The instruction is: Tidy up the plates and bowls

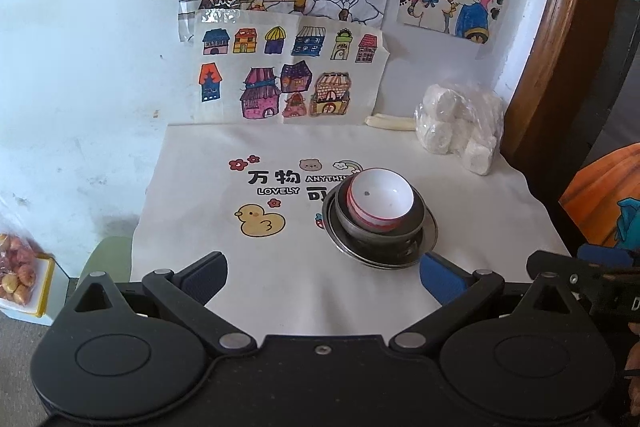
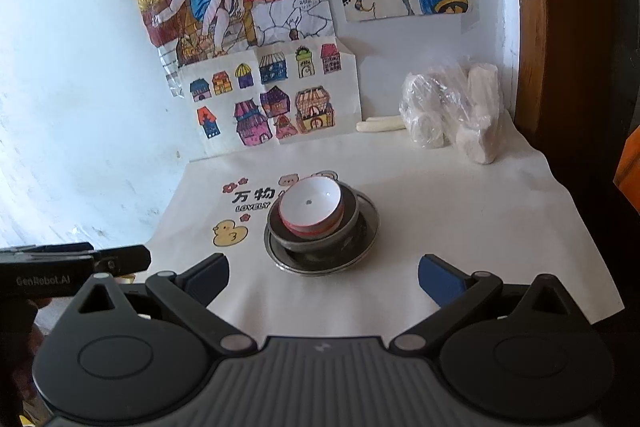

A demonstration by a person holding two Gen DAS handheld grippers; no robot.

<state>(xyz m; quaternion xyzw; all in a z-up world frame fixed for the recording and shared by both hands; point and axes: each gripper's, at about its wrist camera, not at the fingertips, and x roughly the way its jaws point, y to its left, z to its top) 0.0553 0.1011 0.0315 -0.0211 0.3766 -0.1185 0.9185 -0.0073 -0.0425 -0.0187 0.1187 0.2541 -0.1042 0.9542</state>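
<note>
Both claws hang wide open, gripping nothing: left gripper and right gripper sit just short of the stack. On the white cloth, the metal plate carries a dark bowl with a white bowl nested on top. Bagged white lumps sit by the wall, under kids' drawings.

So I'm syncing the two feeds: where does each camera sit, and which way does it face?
Left wrist: on the left gripper, facing the wall drawings; stacked dishes sit ahead to the right; jaws open, the other gripper at right edge.
Right wrist: on the right gripper, same heading; stack nearly centred; jaws open, the other gripper at left edge.
Shared: white bowl in a metal bowl on a metal plate, printed cloth.
</note>
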